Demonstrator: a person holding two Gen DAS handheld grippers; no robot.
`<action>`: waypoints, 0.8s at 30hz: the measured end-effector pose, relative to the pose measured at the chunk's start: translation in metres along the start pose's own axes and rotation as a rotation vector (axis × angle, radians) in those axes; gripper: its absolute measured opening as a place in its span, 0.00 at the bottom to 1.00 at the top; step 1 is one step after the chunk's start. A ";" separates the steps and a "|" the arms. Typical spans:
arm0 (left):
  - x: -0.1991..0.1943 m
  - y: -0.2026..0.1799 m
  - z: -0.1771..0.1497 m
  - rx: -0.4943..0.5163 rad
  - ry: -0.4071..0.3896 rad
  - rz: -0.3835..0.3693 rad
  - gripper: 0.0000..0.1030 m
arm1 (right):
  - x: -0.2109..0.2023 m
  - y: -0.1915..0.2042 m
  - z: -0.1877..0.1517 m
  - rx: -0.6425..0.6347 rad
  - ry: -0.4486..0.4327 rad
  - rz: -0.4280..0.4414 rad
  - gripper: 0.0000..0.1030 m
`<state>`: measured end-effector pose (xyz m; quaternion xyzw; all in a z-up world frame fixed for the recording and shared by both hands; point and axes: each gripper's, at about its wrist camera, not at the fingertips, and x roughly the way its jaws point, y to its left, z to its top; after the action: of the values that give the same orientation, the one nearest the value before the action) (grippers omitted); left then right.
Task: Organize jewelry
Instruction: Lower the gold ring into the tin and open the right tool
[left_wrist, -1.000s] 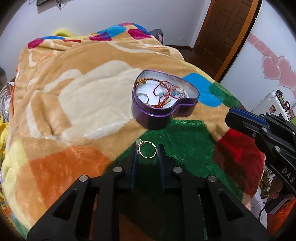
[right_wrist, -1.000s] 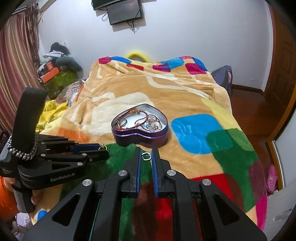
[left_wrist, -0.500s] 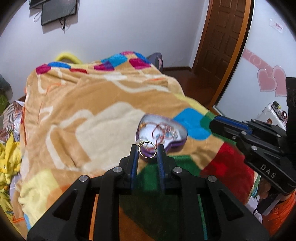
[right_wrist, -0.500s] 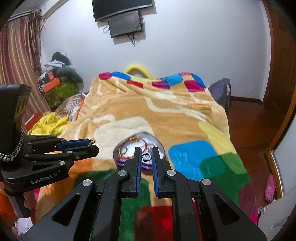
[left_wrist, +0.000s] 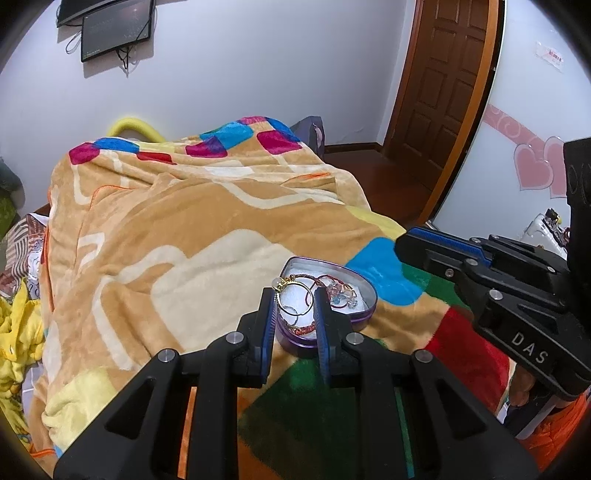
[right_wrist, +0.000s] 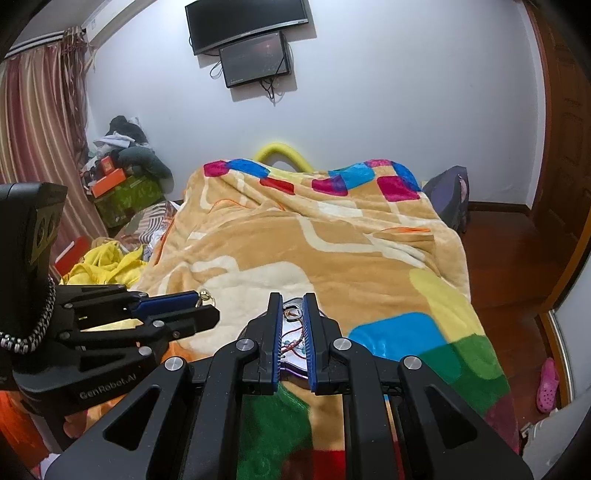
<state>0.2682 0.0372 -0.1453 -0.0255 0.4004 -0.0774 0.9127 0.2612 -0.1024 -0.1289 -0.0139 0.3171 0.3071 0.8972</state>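
Two pairs of tongs hang over the bed, each closed on a ring. Those in the left hand, the left tongs (left_wrist: 294, 297), pinch a thin gold ring (left_wrist: 294, 299) with a small stone at its upper left, the hoop spanning the narrow gap between the blue pads. The right tongs (right_wrist: 292, 305) stand almost fully closed on a small silver ring (right_wrist: 291, 309) caught at the very tips. Directly past both pairs sits a purple heart-shaped tin (left_wrist: 364, 317), open, with a white lining and a tangle of red cord bracelets and pale beads inside; from the right wrist view only a sliver of it shows between the fingers. The tin rests on a plush blanket (left_wrist: 207, 236), tan and cream with blue, green, red and magenta blocks, which covers the bed. Beyond it are a white wall with two dark screens (right_wrist: 251, 40), a striped curtain (right_wrist: 40, 147) and piled clothes and boxes to the left, a brown wooden door (left_wrist: 443, 85) and pink heart decals to the right. Compared with a second ago, both tongs have risen and tilted up: more of the wall shows now, and the tin appears smaller and lower in each view.
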 end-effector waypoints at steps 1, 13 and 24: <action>0.002 0.000 0.000 0.003 0.005 -0.003 0.19 | 0.003 0.000 0.000 0.001 0.006 0.004 0.09; 0.045 -0.001 -0.005 0.041 0.090 -0.017 0.19 | 0.045 -0.009 -0.004 -0.006 0.128 0.052 0.09; 0.057 -0.002 -0.007 0.055 0.114 -0.023 0.19 | 0.060 -0.012 -0.006 -0.024 0.175 0.066 0.09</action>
<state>0.3008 0.0263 -0.1914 -0.0006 0.4491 -0.0999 0.8879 0.3010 -0.0806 -0.1704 -0.0412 0.3910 0.3379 0.8551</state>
